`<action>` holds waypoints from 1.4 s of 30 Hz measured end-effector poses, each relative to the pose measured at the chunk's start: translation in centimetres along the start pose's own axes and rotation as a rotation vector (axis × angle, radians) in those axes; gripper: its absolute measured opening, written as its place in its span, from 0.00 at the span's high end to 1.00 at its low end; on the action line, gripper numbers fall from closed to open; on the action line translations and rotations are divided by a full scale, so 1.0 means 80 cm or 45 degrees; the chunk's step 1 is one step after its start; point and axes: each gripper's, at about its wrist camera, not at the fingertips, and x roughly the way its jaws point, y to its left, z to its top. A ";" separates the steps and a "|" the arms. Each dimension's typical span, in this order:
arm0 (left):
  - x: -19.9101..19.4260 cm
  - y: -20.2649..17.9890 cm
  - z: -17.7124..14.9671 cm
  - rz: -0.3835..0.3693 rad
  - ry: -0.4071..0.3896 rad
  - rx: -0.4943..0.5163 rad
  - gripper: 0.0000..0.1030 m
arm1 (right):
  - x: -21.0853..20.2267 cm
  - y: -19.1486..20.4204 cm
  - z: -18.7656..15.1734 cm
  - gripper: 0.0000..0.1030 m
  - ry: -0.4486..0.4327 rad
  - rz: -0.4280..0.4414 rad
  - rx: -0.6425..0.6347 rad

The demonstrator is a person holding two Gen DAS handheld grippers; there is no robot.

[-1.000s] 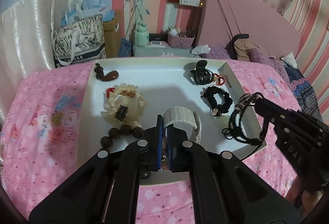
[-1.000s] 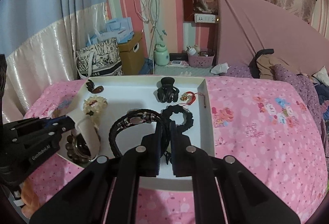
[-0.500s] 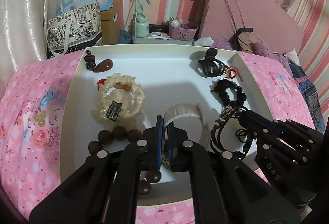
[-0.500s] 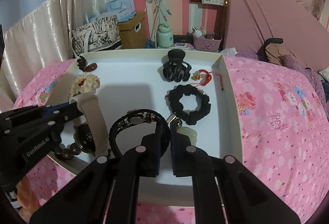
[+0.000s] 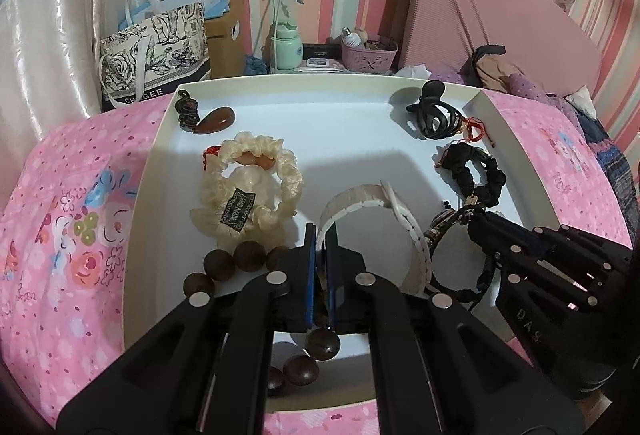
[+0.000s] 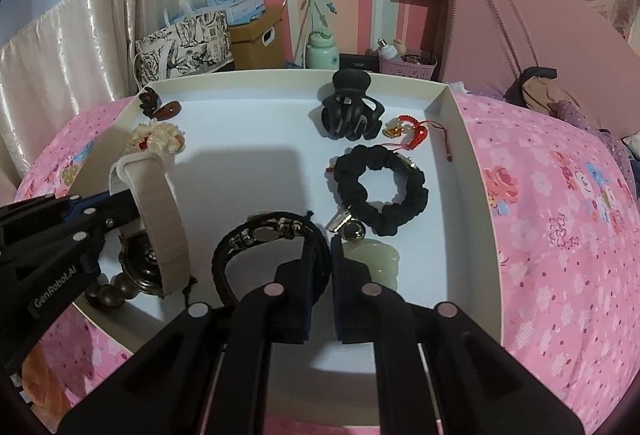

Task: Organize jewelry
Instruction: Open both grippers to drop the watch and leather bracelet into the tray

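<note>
A white tray [image 5: 280, 107] lies on the pink bedspread. My left gripper [image 5: 320, 251] is shut on the band of a white watch [image 5: 376, 203] and holds it low over the tray's near part; the watch also shows in the right wrist view [image 6: 160, 219]. My right gripper [image 6: 330, 255] is shut on a black braided bracelet [image 6: 260, 239], low over the tray beside the watch; the bracelet also shows in the left wrist view [image 5: 452, 235]. A pale green jade pendant [image 6: 376, 259] lies right of my right fingers.
In the tray: a cream scrunchie [image 5: 248, 191], dark wooden beads [image 5: 232, 263], a brown pendant [image 5: 212, 121], a black hair claw [image 6: 352, 111], a red charm [image 6: 412, 127], a black scrunchie [image 6: 380, 191]. Bags and boxes [image 5: 156, 47] stand behind the bed.
Both grippers have come down and forward over the tray with the watch and the bracelet still in them. The bracelet now sits close beside the watch.
</note>
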 end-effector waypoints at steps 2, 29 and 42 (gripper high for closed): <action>0.000 0.001 0.000 -0.004 0.002 -0.007 0.98 | 0.003 0.000 -0.001 0.93 0.008 -0.002 -0.003; 0.039 0.012 0.026 0.005 0.097 -0.056 0.63 | 0.005 0.000 0.000 0.58 0.019 0.008 -0.006; -0.127 0.025 0.017 0.121 -0.181 -0.038 0.18 | -0.113 -0.012 0.001 0.23 -0.157 -0.024 -0.041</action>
